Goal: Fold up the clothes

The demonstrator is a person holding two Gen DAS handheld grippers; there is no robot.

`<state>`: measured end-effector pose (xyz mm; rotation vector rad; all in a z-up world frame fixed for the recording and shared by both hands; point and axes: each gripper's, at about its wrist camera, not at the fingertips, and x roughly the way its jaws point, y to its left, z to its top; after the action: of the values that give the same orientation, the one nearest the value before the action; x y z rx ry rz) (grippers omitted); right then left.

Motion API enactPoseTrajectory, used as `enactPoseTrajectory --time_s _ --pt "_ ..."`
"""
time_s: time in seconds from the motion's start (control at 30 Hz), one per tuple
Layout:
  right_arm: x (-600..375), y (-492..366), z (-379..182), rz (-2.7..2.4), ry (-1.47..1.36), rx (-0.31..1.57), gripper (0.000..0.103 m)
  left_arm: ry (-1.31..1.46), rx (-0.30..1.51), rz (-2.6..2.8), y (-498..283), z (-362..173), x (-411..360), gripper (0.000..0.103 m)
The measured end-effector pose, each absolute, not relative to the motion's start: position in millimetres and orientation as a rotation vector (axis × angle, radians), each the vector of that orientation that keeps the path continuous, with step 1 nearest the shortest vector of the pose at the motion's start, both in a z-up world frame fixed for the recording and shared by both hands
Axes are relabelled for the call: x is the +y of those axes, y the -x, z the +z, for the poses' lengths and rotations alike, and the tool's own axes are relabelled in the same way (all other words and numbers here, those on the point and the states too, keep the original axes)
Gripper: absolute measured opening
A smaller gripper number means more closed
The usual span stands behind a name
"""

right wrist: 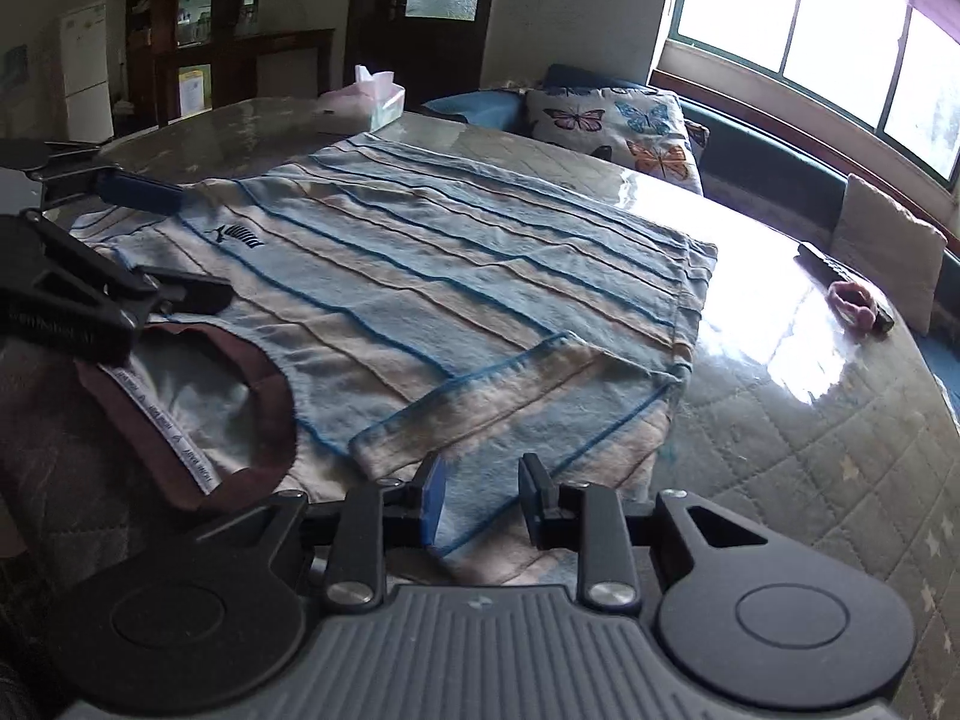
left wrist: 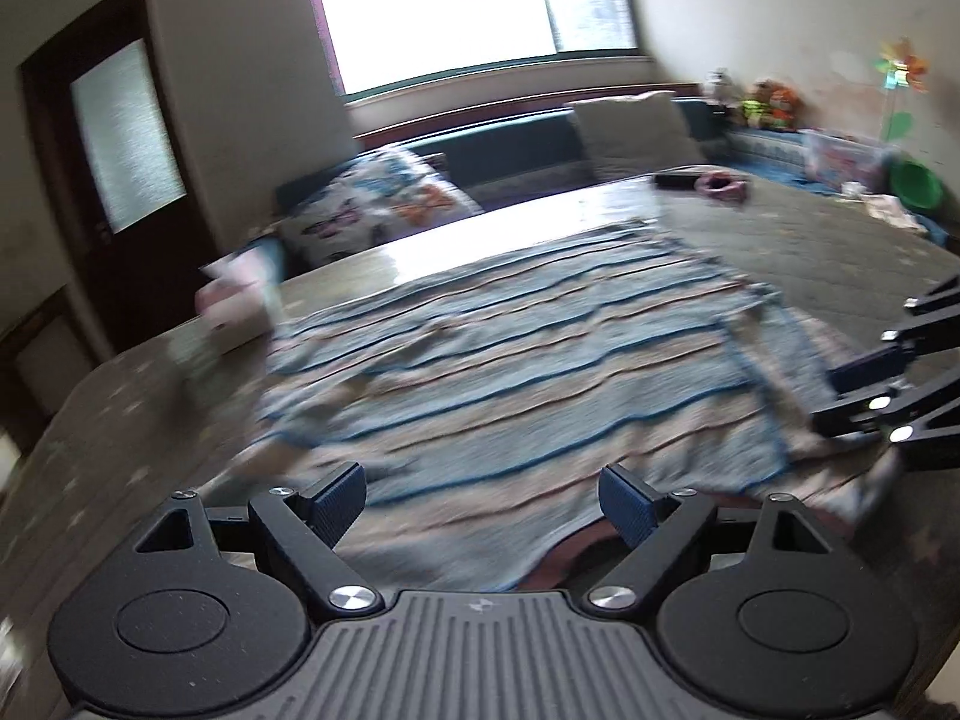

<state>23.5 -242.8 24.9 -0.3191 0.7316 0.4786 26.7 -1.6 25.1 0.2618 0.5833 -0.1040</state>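
Striped shirt [right wrist: 420,276] lies flat on the bench [right wrist: 780,420]; tissue box [right wrist: 384,99] far left; left hand-held gripper [left wrist: 483,507] gapes wide, right hand-held gripper [right wrist: 483,501] parted over the sleeve.

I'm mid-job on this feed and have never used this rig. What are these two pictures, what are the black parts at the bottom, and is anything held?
There is no robot arm: a person holds one set of hand-held tongs in each hand, with a fisheye camera looking along the fingers. One picture is the left tongs view, blurred by motion; the other is the right tongs view. Spread on the quilted table cover lies a blue-and-beige striped T-shirt with a maroon collar. Further back are a pink tissue box and a butterfly-print cushion. Both tongs are open and hold nothing; the right pair sits at the folded-in sleeve.
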Motion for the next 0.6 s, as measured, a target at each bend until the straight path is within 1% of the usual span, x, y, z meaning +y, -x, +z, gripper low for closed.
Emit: enactPoseTrajectory --time_s 0.33,0.47,0.6 --pt "-212.8 -26.5 42.4 0.552 0.340 0.709 0.030 -0.144 0.607 0.187 6.0 27.4 99.7 0.086" --pt "-180.7 -30.8 46.1 0.625 0.380 0.702 0.030 -0.030 0.640 0.264 7.0 26.2 141.4 0.081" --pt "-142.5 -32.3 50.6 0.717 0.423 0.675 0.031 0.066 0.662 0.280 3.8 22.9 171.8 0.073"
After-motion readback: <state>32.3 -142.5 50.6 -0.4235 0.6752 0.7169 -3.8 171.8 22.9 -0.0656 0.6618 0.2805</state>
